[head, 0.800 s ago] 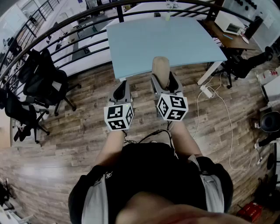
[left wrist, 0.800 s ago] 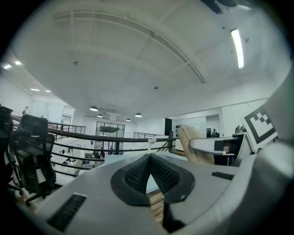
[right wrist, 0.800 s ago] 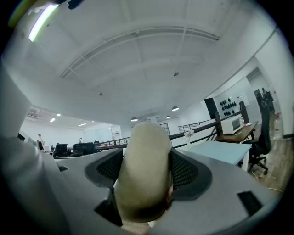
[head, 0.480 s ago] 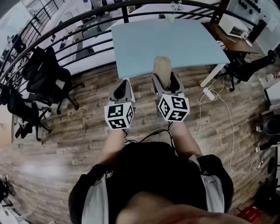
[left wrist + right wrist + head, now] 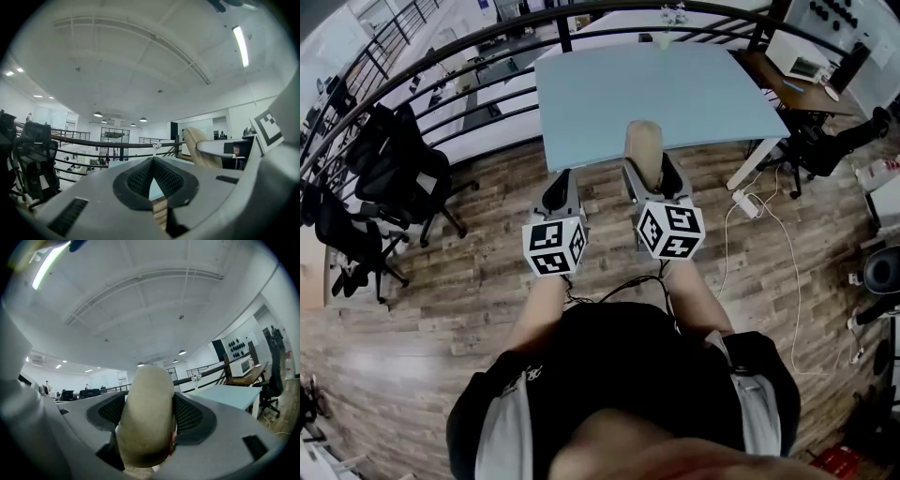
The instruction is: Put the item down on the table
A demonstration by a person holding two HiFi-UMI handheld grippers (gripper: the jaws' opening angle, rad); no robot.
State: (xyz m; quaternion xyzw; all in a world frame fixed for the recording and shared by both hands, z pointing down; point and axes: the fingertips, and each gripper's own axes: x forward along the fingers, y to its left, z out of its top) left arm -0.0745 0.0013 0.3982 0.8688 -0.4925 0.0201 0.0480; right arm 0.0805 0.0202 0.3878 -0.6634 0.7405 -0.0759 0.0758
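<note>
A beige, rounded, oblong item (image 5: 643,148) stands upright between the jaws of my right gripper (image 5: 647,172), which is shut on it. Its top reaches over the near edge of the pale blue table (image 5: 675,84). In the right gripper view the item (image 5: 145,420) fills the gap between the two dark pads (image 5: 190,414). My left gripper (image 5: 560,190) hovers beside it over the wooden floor, just short of the table edge. Its pads meet at the tip with nothing between them (image 5: 152,161). The left gripper view also catches the item (image 5: 199,146) off to the right.
Black office chairs (image 5: 394,178) stand at the left by a dark railing (image 5: 487,37). A wooden desk with a white appliance (image 5: 797,58) and another chair (image 5: 834,136) are at the right. A power strip and cable (image 5: 745,202) lie on the floor by the table leg.
Almost nothing. Both grippers stay in front of the table's near edge, and the item remains in the right gripper.
</note>
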